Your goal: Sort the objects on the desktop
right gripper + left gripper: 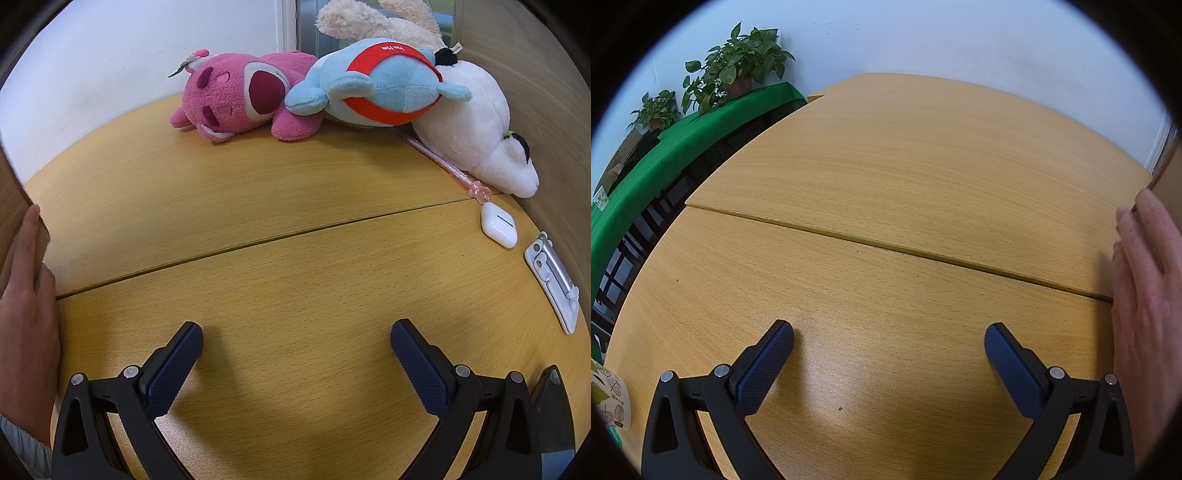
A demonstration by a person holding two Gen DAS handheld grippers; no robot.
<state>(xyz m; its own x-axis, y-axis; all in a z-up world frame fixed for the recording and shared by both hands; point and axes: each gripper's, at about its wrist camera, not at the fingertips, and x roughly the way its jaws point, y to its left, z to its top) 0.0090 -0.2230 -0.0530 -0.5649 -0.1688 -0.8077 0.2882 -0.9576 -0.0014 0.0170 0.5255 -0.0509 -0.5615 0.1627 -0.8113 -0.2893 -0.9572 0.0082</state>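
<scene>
My right gripper (pixel 296 338) is open just above the wooden table (pixel 295 258), nothing between its fingers. Far ahead lie a pink plush bear (pixel 236 96), a blue plush with a red band (pixel 384 85) and a white plush dog (pixel 476 129). A pink pen (pixel 443 166) lies beside the dog. Nearer on the right are a white earbud case (pixel 498 225) and a white folding phone stand (pixel 554 280). My left gripper (pixel 888 339) is open over bare table (pixel 886 184), with a hand (pixel 1145 280) on a cardboard box (pixel 1171 170) at its right.
The same hand (pixel 26 306) holds the brown box (pixel 14 206) at the left of the right wrist view. A dark phone (pixel 554 410) lies at the lower right. A leaf-patterned paper cup (pixel 609 398) stands at the left. Potted plants (pixel 738 70) sit on a green-covered bench (pixel 683 140) beyond the table.
</scene>
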